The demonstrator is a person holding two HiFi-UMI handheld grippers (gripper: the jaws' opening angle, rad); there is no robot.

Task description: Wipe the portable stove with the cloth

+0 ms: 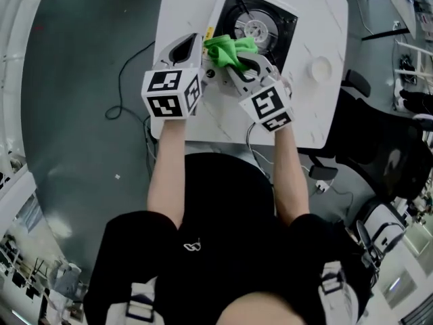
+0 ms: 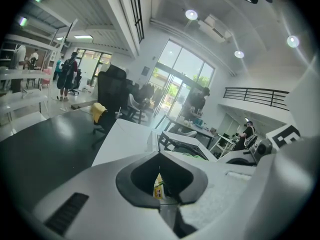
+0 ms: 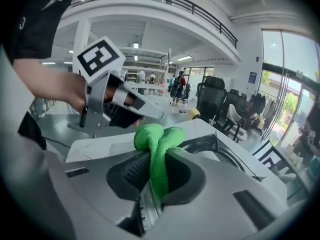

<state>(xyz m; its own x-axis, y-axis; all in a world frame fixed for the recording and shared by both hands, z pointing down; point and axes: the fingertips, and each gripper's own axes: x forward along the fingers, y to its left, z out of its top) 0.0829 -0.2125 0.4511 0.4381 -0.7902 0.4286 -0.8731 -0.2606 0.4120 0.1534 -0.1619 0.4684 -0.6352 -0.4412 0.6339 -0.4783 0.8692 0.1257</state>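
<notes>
The portable stove (image 1: 260, 22) sits on the white table (image 1: 179, 5), with its round burner and black pan support showing. My right gripper (image 1: 245, 58) is shut on a bunched green cloth (image 1: 229, 49), held over the stove's near left part. In the right gripper view the cloth (image 3: 157, 136) bulges out between the jaws, with the stove (image 3: 227, 156) just beyond. My left gripper (image 1: 194, 42) hovers at the stove's left edge, close beside the cloth, jaws together and empty. A yellow label (image 2: 158, 188) shows through the gap behind its tips (image 2: 159, 156).
A small white round dish (image 1: 319, 68) lies on the table right of the stove. A black cable (image 1: 128, 90) trails on the grey floor at the left. Dark office chairs (image 1: 379, 151) stand close to the table's right side.
</notes>
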